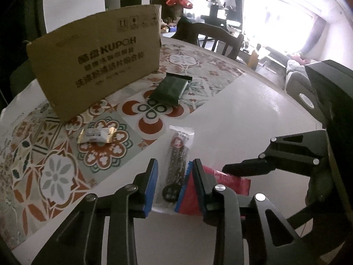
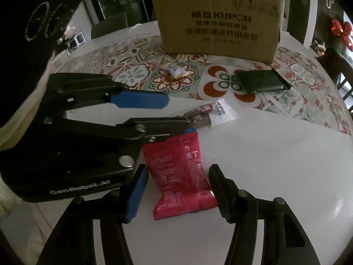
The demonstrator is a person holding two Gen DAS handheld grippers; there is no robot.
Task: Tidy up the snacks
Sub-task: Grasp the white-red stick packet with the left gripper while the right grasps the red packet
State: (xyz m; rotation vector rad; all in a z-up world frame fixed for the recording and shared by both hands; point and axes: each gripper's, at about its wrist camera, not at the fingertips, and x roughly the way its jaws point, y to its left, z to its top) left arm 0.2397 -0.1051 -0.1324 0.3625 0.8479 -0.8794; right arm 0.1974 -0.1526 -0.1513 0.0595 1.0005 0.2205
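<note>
A long clear packet of dark snack sticks [image 1: 178, 154] lies on the white table, between the open jaws of my left gripper [image 1: 175, 172]; it also shows in the right wrist view [image 2: 207, 116]. A red snack packet [image 2: 178, 172] lies between the open jaws of my right gripper [image 2: 178, 190], and shows beside my left gripper in the left wrist view [image 1: 229, 182]. My left gripper appears in the right wrist view [image 2: 174, 112]. A dark green packet [image 1: 171, 88] and a small white-gold candy [image 1: 97, 135] lie on the patterned mat.
A brown cardboard box [image 1: 99, 59] stands at the back of the patterned mat [image 1: 53, 154]; it also shows in the right wrist view [image 2: 220, 22]. A dark chair [image 1: 218, 37] stands behind the round table [image 1: 253, 114].
</note>
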